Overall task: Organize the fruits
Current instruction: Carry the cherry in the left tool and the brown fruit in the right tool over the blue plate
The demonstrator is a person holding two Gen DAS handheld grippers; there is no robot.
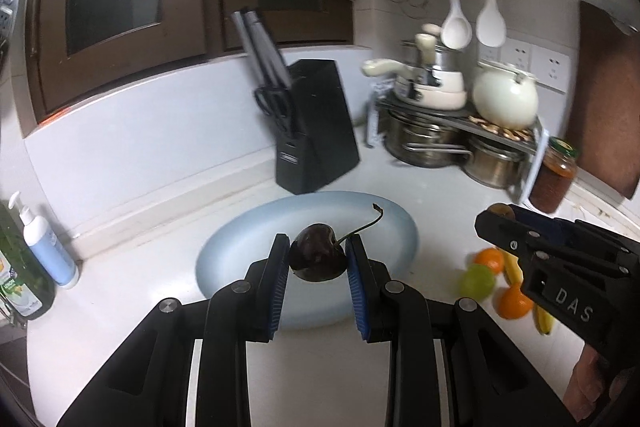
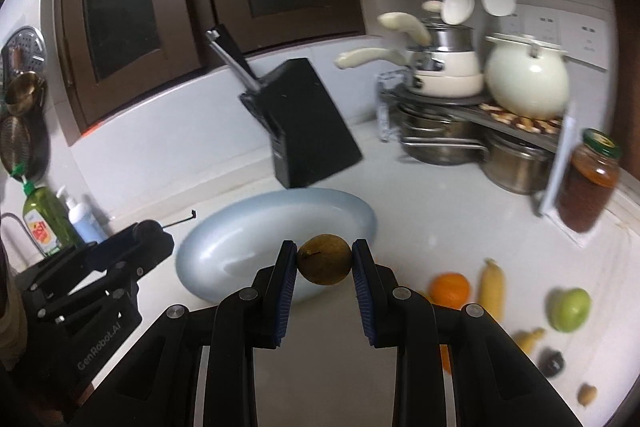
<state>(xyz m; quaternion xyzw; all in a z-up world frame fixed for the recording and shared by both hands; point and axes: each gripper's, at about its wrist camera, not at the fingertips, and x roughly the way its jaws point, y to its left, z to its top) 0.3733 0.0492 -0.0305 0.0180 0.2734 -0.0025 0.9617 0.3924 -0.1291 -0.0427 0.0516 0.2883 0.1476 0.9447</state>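
Note:
My left gripper [image 1: 317,247] is shut on a dark cherry [image 1: 318,253] with a long stem, held above the pale blue oval plate [image 1: 240,255]. My right gripper [image 2: 324,253] is shut on a small round brown fruit [image 2: 324,259], held over the near right rim of the same plate [image 2: 224,247]. The right gripper shows in the left wrist view [image 1: 496,219] to the right of the plate. Loose fruits lie on the white counter to the right: an orange [image 2: 450,287], a banana [image 2: 492,287], a green apple [image 2: 570,309], a small banana [image 2: 530,339], a dark fruit [image 2: 552,361] and a small brown fruit [image 2: 587,393].
A black knife block [image 1: 316,127] stands behind the plate. A rack with steel pots [image 1: 432,143] and a white kettle [image 1: 505,97] fills the back right corner, with a jar [image 2: 590,183] beside it. Soap bottles [image 1: 48,243] stand at the left.

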